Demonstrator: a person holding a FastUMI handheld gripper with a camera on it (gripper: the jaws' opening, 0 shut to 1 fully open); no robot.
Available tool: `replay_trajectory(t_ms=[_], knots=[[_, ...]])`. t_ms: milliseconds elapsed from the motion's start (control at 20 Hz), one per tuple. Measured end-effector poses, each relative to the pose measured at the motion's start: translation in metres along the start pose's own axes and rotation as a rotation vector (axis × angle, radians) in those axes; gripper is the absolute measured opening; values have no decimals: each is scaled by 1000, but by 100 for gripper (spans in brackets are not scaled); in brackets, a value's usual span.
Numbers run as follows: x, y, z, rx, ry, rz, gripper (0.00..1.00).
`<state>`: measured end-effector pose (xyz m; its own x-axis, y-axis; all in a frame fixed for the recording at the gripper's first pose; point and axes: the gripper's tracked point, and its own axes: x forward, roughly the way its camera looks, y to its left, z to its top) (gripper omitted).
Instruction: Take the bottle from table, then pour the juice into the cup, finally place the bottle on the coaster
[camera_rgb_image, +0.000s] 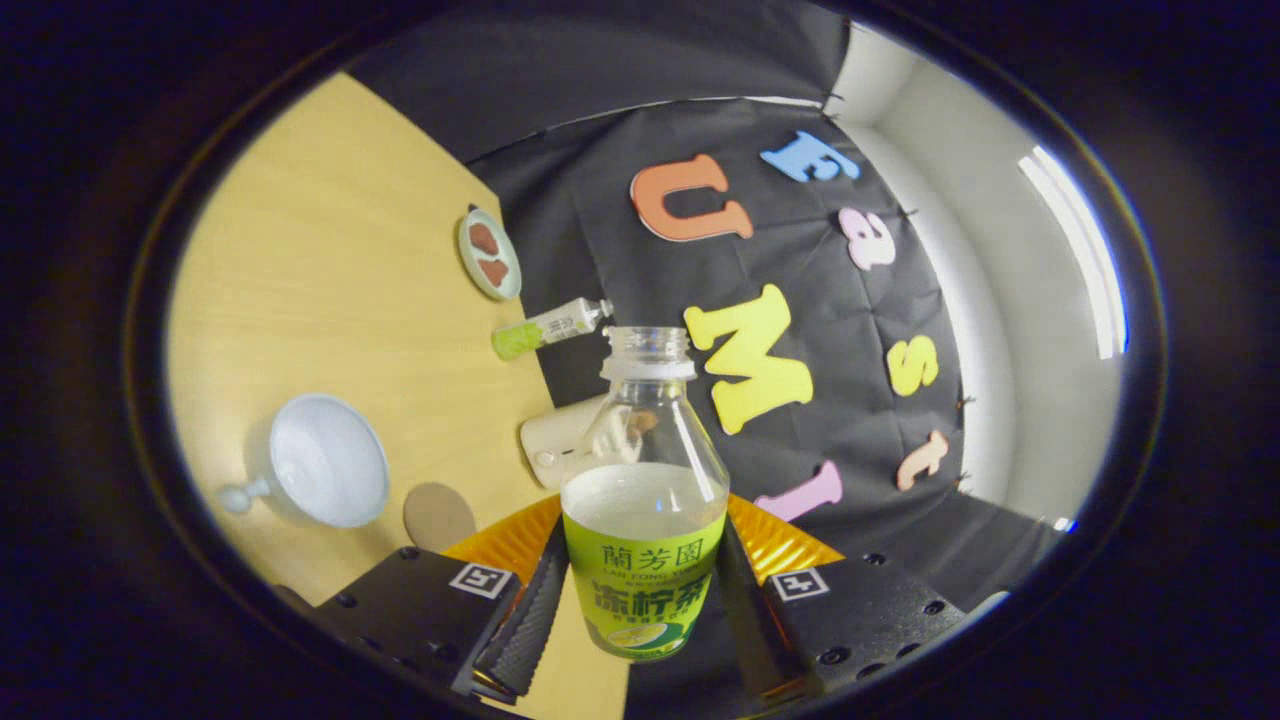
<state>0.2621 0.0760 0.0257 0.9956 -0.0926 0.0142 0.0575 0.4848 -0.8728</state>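
Observation:
My gripper (642, 600) is shut on an uncapped clear bottle (645, 440) with a green label. Both fingers press on the label's sides. Pale juice fills the bottle to about the top of the label. The view is rolled, so the wooden table (330, 300) stands to the left of the bottle. On it, left of the fingers, sits a pale blue stemmed cup (325, 462) whose inside looks pale. A round brown coaster (438, 516) lies between the cup and my left finger (530, 610).
Beyond the bottle, along the table's far edge, are a small plate (490, 253) with brown pieces, a lying tube-like bottle (550, 328) with a green end, and a white rounded object (556, 445). A ribbed orange-gold thing (790, 545) shows behind the fingers.

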Motion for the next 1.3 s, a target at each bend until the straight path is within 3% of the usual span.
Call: replay_trajectory(t_ms=[400, 550, 700, 1000, 1300], knots=[[50, 35, -19, 702, 0, 157, 79], [71, 41, -31, 890, 9, 169, 79], [87, 56, -35, 992, 11, 212, 79], [106, 73, -28, 1056, -13, 270, 80], [112, 86, -40, 1109, 3, 267, 81]])
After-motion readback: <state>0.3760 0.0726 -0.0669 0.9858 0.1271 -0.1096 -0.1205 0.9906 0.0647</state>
